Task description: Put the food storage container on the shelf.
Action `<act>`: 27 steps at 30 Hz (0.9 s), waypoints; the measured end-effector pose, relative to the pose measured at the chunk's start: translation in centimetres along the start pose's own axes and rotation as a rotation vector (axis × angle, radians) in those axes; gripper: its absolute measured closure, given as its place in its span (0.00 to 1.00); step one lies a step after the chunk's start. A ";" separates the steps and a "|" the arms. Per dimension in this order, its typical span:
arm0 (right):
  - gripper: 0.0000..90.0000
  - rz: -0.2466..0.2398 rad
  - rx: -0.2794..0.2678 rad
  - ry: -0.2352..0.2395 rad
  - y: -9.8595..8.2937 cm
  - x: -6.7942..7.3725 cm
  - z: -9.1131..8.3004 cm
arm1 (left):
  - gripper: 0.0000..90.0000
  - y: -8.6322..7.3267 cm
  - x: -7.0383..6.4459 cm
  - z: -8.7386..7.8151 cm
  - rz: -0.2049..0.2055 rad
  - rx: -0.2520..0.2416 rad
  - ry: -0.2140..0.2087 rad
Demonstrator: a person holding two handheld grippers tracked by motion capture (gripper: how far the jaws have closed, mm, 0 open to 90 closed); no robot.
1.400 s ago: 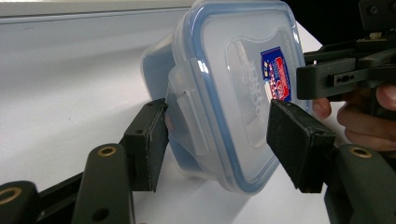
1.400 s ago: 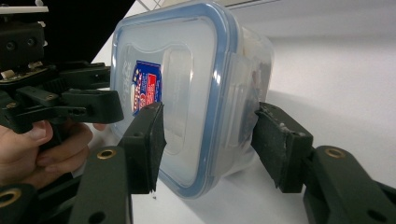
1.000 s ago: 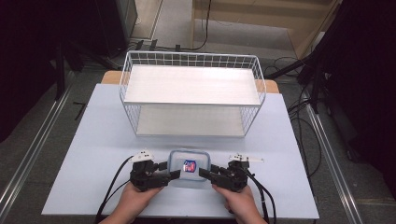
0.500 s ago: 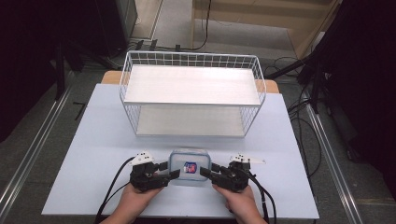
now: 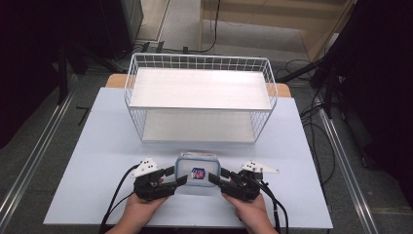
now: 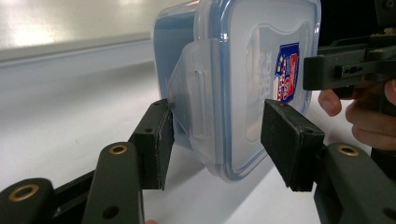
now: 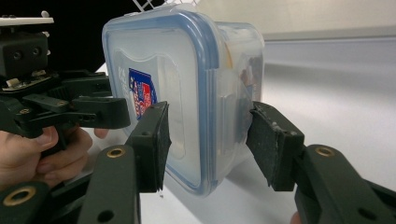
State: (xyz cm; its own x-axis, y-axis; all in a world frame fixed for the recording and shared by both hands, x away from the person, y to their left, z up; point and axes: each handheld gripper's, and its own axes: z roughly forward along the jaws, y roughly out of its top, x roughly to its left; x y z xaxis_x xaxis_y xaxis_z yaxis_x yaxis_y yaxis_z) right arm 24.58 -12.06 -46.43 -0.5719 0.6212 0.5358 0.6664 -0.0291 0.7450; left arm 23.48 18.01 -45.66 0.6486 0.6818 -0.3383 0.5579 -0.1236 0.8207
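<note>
A clear plastic food box [image 5: 197, 169] with a blue-sealed lid and a red-and-blue label is tipped up on its long edge near the table's front, lid towards the person. My left gripper [image 5: 176, 175] is shut on its left end. In the left gripper view the box [image 6: 233, 70] sits between my pads [image 6: 217, 126], one on the side latch flap and one on the lid. My right gripper [image 5: 216, 175] is shut on the right end. In the right gripper view the box [image 7: 187, 70] is pinched the same way [image 7: 208, 126]. I cannot tell whether its lower edge touches the table.
A white wire rack [image 5: 199, 62] with two shelves stands behind the box, mid-table. The pale blue table [image 5: 97, 165] ends just behind the person's hands. Cables trail from both grippers towards the front edge. Dark floor and more cables surround the table.
The box and both grippers have shifted a little away from the person. Both grips look unchanged.
</note>
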 end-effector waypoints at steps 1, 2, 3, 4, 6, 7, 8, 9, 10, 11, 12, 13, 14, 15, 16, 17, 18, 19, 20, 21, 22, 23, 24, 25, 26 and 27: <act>0.56 -0.007 -0.006 0.002 0.0 0.1 -0.1 | 0.50 0.1 -0.1 -0.1 0.002 -0.008 0.002; 0.56 -0.013 -0.014 0.003 0.1 0.2 -0.1 | 0.50 0.1 -0.1 -0.2 0.003 -0.015 -0.001; 0.56 -0.024 -0.021 0.002 0.1 0.3 -0.2 | 0.50 0.2 -0.2 -0.3 0.008 -0.019 -0.002; 0.56 -0.034 -0.032 0.001 0.1 0.4 -0.2 | 0.51 0.3 -0.3 -0.3 0.010 -0.025 -0.002; 0.56 -0.054 -0.047 -0.001 0.3 0.7 -0.4 | 0.51 0.4 -0.4 -0.5 0.021 -0.040 0.002; 0.56 -0.061 -0.052 -0.003 0.3 0.9 -0.5 | 0.51 0.5 -0.5 -0.6 0.029 -0.045 0.002; 0.56 -0.076 -0.065 -0.004 0.4 1.0 -0.6 | 0.51 0.6 -0.6 -0.7 0.036 -0.054 0.003; 0.56 -0.087 -0.077 -0.004 0.5 1.1 -0.7 | 0.51 0.7 -0.8 -0.9 0.042 -0.065 0.004; 0.56 -0.100 -0.087 -0.006 0.6 1.3 -0.8 | 0.51 0.8 -0.9 -1.0 0.051 -0.071 0.004; 0.56 -0.110 -0.095 -0.008 0.6 1.5 -0.9 | 0.51 0.9 -0.9 -1.1 0.054 -0.078 0.005; 0.56 -0.116 -0.100 -0.007 0.7 1.6 -1.0 | 0.51 0.9 -1.1 -1.2 0.060 -0.088 0.010; 0.56 -0.122 -0.108 -0.008 0.7 1.7 -1.1 | 0.51 1.0 -1.2 -1.3 0.068 -0.094 0.010; 0.56 -0.133 -0.116 -0.007 0.8 1.8 -1.2 | 0.51 1.1 -1.3 -1.4 0.073 -0.099 0.014; 0.56 -0.141 -0.123 -0.006 0.9 1.9 -1.3 | 0.51 1.1 -1.4 -1.4 0.074 -0.105 0.013; 0.56 -0.147 -0.129 -0.006 0.9 2.0 -1.3 | 0.51 1.1 -1.5 -1.5 0.078 -0.110 0.012; 0.56 -0.153 -0.134 -0.006 0.9 2.1 -1.4 | 0.51 1.2 -1.5 -1.6 0.081 -0.113 0.012; 0.56 -0.159 -0.138 -0.008 1.0 2.2 -1.5 | 0.51 1.2 -1.6 -1.6 0.085 -0.120 0.015; 0.56 -0.166 -0.142 -0.009 1.0 2.2 -1.5 | 0.51 1.2 -1.7 -1.7 0.091 -0.126 0.019; 0.55 -0.174 -0.146 -0.012 1.1 2.4 -1.6 | 0.51 1.2 -1.8 -1.7 0.093 -0.131 0.019; 0.55 -0.183 -0.151 -0.014 1.1 2.5 -1.7 | 0.51 1.2 -1.9 -1.8 0.099 -0.136 0.023; 0.55 -0.191 -0.157 -0.016 1.2 2.5 -1.7 | 0.50 1.3 -2.0 -1.8 0.104 -0.140 0.023; 0.55 -0.192 -0.157 -0.016 1.2 2.7 -1.8 | 0.51 1.3 -2.1 -1.9 0.107 -0.149 0.024; 0.55 -0.200 -0.165 -0.014 1.2 2.8 -1.9 | 0.50 1.4 -2.2 -2.0 0.116 -0.156 0.023; 0.55 -0.209 -0.172 -0.018 1.3 2.9 -2.0 | 0.51 1.4 -2.2 -2.1 0.122 -0.160 0.024; 0.55 -0.217 -0.178 -0.019 1.3 3.0 -2.1 | 0.50 1.5 -2.3 -2.2 0.127 -0.167 0.024; 0.55 -0.229 -0.186 -0.017 1.4 3.1 -2.2 | 0.50 1.5 -2.4 -2.3 0.134 -0.168 0.025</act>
State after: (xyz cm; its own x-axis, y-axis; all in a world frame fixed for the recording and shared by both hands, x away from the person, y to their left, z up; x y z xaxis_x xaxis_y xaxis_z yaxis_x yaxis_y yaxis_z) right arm 22.66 -11.86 -42.86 -0.6878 0.6413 0.3400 0.4212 -0.0289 0.9065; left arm 21.63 17.83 -42.56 0.6970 0.6851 -0.2117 0.3723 -0.0935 0.9234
